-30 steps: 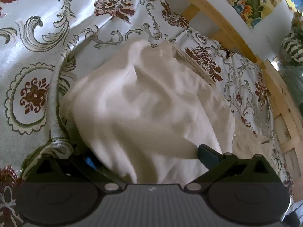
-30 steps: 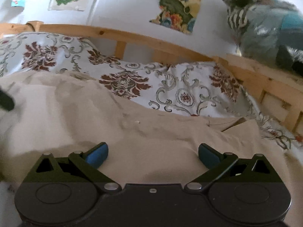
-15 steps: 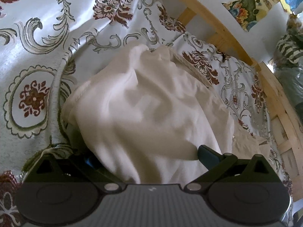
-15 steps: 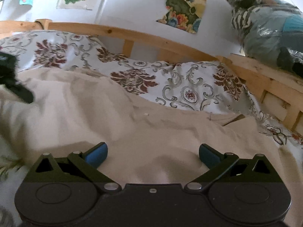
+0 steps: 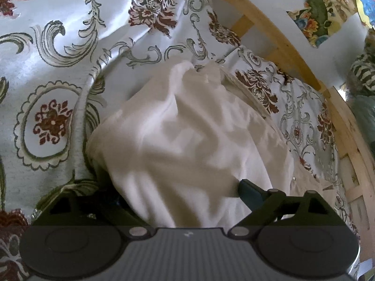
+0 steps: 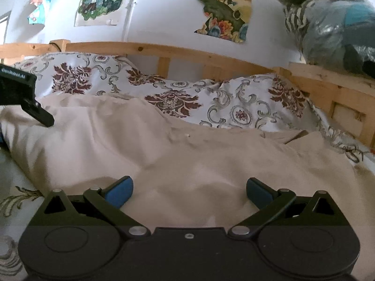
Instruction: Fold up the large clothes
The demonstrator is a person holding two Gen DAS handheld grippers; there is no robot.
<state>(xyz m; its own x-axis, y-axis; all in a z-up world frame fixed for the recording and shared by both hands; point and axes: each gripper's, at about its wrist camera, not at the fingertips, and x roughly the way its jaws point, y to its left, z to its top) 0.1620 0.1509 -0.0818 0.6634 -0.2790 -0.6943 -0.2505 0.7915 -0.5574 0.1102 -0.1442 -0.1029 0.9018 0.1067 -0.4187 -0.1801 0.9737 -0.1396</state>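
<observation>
Both my grippers at the cream garment on the bed

My left gripper (image 5: 182, 194) has its jaws spread wide, with the cream garment (image 5: 187, 135) bunched up between them and draped over the left finger, so only the right finger (image 5: 249, 193) shows; I cannot tell that anything is pinched. My right gripper (image 6: 188, 190) also stands with its jaws apart, both blue pads (image 6: 118, 190) resting low on the same cloth, which spreads flat toward 12 o'clock. At 9 o'clock in the right view I see my other gripper's black body. Beyond the garment lies the flowered bedspread (image 6: 239, 110), then the wooden bed rail (image 6: 187, 53) and the wall posters (image 6: 225, 7); a stuffed plastic bag (image 6: 332, 28) sits at 2 o'clock.
</observation>
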